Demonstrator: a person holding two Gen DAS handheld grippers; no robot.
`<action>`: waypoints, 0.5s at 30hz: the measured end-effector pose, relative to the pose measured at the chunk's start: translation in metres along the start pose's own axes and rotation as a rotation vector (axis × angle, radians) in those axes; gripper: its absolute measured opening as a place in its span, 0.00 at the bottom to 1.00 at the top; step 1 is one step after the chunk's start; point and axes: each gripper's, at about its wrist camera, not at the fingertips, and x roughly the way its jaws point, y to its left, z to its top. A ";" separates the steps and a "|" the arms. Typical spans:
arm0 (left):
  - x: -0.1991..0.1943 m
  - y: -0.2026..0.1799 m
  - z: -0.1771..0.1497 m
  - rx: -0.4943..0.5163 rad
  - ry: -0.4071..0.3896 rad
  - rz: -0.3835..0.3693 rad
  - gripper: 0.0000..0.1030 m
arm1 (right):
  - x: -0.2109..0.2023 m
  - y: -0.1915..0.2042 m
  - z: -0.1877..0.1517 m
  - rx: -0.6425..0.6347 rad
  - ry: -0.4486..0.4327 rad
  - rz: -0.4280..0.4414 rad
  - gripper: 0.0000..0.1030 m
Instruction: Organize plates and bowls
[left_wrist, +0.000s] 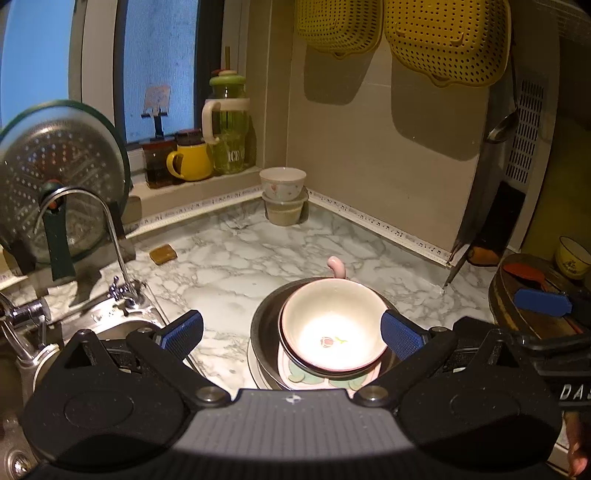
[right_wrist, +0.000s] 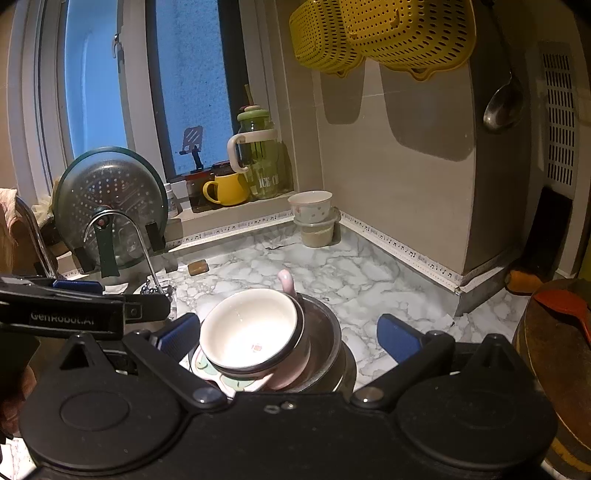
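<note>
Straddling the stacked white bowl (left_wrist: 332, 325), left tongs (left_wrist: 291, 332) and right tongs (right_wrist: 288, 336) gape wide, gripping nothing.

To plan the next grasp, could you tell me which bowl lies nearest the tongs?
The white bowl with the flower motif, topping the stack between the open left tongs; the other bowls sit far off.

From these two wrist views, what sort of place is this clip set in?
Most likely a home kitchen: a marble-look countertop beside a steel sink with a faucet, yellow colanders hanging on the wall, and a white bowl stacked with other dishes.
</note>
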 end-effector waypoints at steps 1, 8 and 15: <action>0.000 0.000 -0.001 0.002 -0.001 -0.004 1.00 | 0.000 0.000 0.001 0.001 -0.003 -0.001 1.00; 0.002 0.002 -0.001 0.001 0.021 -0.022 1.00 | -0.001 0.001 0.004 0.003 -0.017 -0.001 1.00; -0.003 0.002 -0.003 -0.001 -0.011 -0.008 1.00 | 0.002 0.000 0.005 0.006 -0.022 -0.008 1.00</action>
